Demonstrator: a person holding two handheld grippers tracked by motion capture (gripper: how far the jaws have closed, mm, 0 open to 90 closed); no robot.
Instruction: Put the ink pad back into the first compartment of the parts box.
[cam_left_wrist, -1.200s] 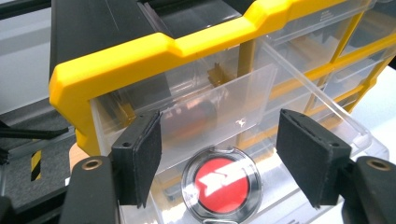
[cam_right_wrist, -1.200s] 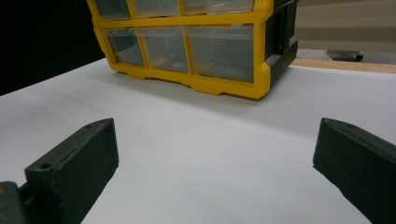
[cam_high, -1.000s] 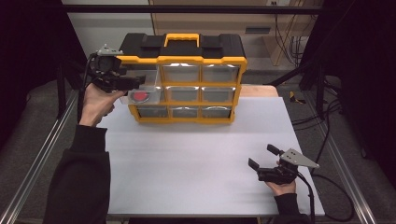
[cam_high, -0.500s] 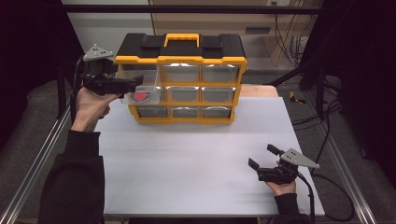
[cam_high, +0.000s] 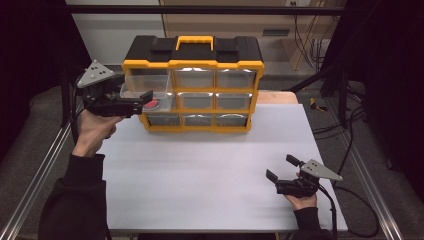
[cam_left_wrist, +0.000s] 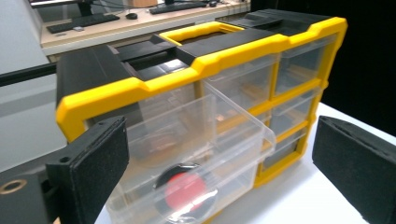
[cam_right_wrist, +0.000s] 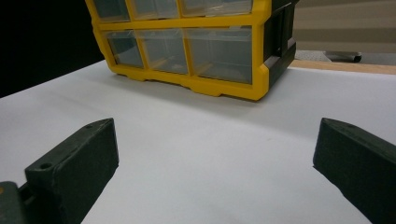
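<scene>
A yellow and black organizer box (cam_high: 192, 65) with clear drawers stands at the back of the white table (cam_high: 210, 170). A clear drawer (cam_high: 145, 92) in its left column is pulled out, with a red round thing (cam_high: 151, 104) showing through its front. My left gripper (cam_high: 142, 100) is level at the box's left front corner. Its jaws have just been opening and stand wide, with the drawer (cam_left_wrist: 201, 154) ahead between them and untouched. The red thing (cam_left_wrist: 187, 189) lies low in that view. My right gripper (cam_high: 282, 167) rests open near the table's front right, with nothing between its fingers.
The box (cam_right_wrist: 196, 46) faces my right gripper (cam_right_wrist: 215, 140) across bare white table. Metal frame rails run along both sides of the table. Cables hang off the right edge, and a wooden strip (cam_high: 277, 96) shows behind the box.
My left gripper opened its jaws and drew back to the left and toward the person, away from the drawer front. The drawer stays pulled out. The right gripper kept still.
</scene>
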